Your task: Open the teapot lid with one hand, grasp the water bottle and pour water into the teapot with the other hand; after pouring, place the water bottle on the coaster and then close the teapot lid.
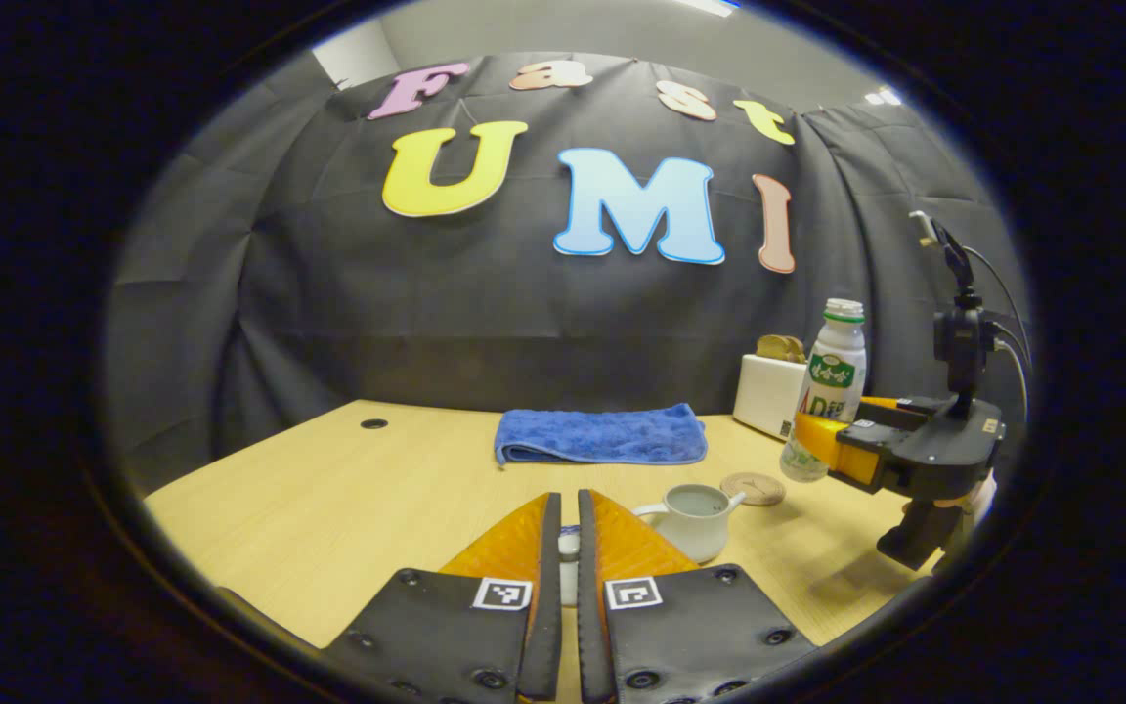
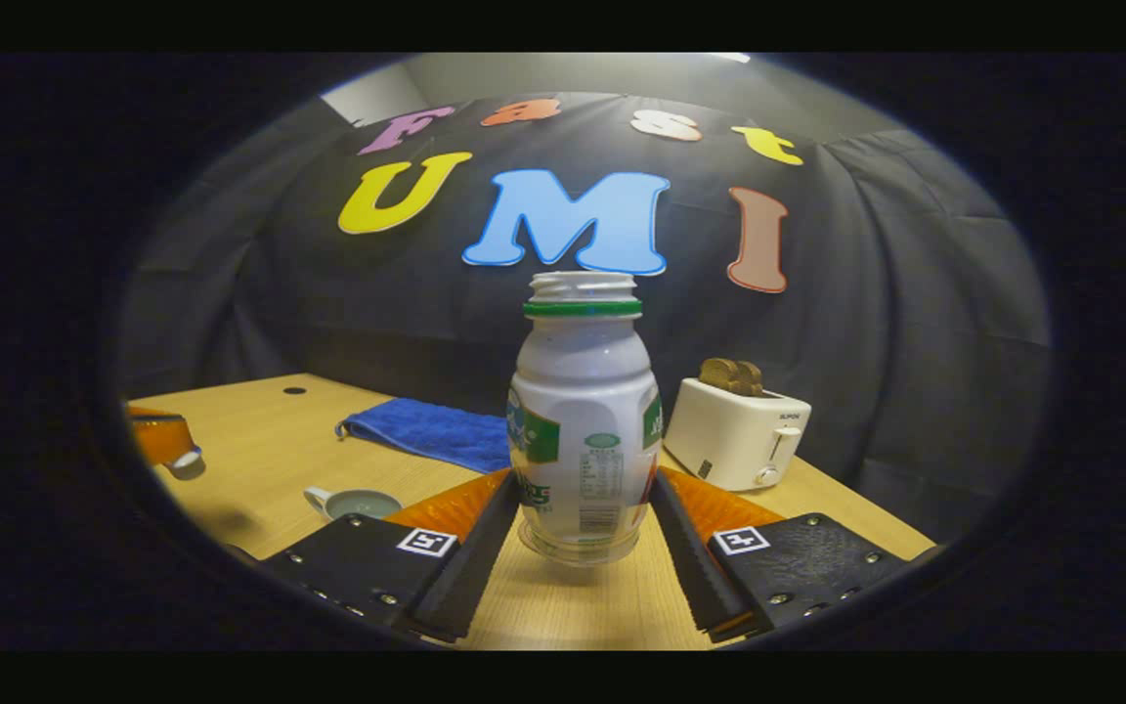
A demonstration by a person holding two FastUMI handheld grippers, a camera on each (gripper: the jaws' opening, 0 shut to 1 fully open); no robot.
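Gripping the water bottle [image 2: 583, 430] by its lower body, the right gripper [image 2: 583, 518] is holding it upright and lifted off the table [image 2: 583, 611], both jaws pressing on its sides. Seen from the left gripper view, the bottle is hanging above the round coaster [image 1: 753, 488], just right of the open teapot [image 1: 695, 518]. The left gripper [image 1: 568, 548] is keeping its jaws narrow, pinching a small pale thing that is likely the teapot lid [image 1: 569, 540], mostly hidden. A blue towel [image 1: 602, 435] and a white toaster [image 2: 739, 430] are sitting farther back.
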